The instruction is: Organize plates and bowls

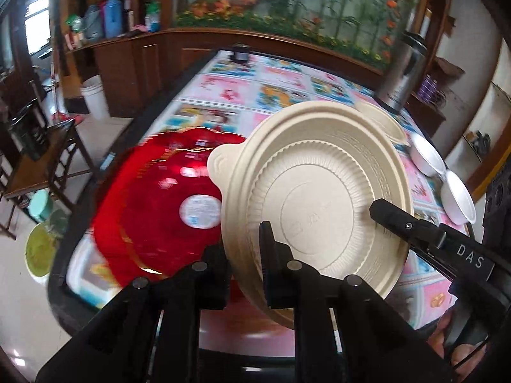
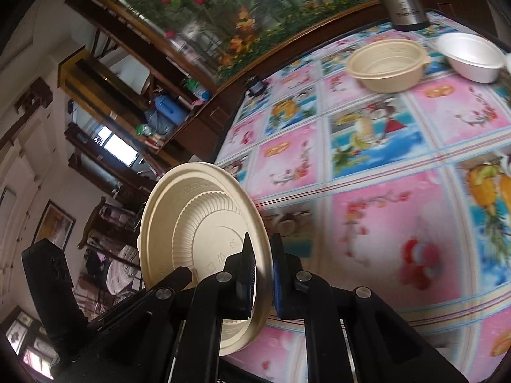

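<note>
A beige plate (image 1: 319,198) is held tilted above the table, underside toward the left wrist camera. My left gripper (image 1: 244,255) is shut on its near rim. My right gripper (image 1: 392,214) reaches in from the right and pinches the opposite rim; in the right wrist view my right gripper (image 2: 260,271) is shut on the same beige plate (image 2: 198,223), which stands on edge. A red plate (image 1: 153,204) lies on the table below and left of the beige plate. A beige bowl (image 2: 386,63) and a white bowl (image 2: 472,56) stand at the far end.
The table has a colourful picture cloth (image 2: 383,191). A steel flask (image 1: 405,73) stands at the far right by two white bowls (image 1: 444,175). A small dark object (image 1: 241,52) sits at the far edge. Chairs (image 1: 38,146) and a white bucket (image 1: 94,95) stand left of the table.
</note>
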Available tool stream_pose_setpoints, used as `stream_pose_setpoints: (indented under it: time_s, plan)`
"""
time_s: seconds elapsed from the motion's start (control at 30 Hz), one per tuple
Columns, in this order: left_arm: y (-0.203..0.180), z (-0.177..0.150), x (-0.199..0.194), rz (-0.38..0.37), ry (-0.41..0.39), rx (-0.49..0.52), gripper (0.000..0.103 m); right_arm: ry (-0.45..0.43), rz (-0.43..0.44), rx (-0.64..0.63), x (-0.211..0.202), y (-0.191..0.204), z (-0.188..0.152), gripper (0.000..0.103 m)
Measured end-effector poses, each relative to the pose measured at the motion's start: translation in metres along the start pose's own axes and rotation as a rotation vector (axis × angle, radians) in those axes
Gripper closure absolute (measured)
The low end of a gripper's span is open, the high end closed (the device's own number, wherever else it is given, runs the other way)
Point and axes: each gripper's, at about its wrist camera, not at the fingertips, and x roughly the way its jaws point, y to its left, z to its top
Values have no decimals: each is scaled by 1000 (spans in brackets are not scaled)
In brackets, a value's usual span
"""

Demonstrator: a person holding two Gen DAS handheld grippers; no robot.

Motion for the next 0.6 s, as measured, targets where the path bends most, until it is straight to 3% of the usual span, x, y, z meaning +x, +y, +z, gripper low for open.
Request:
stream_pose_setpoints:
  time_s: [0.37,0.6]
  plan:
    - [73,6,14,82,9,-126,90,73,45,-92,63,61,-8,94]
    - [83,5,29,107,51,-131,90,115,20,-104,89,68,-13,94]
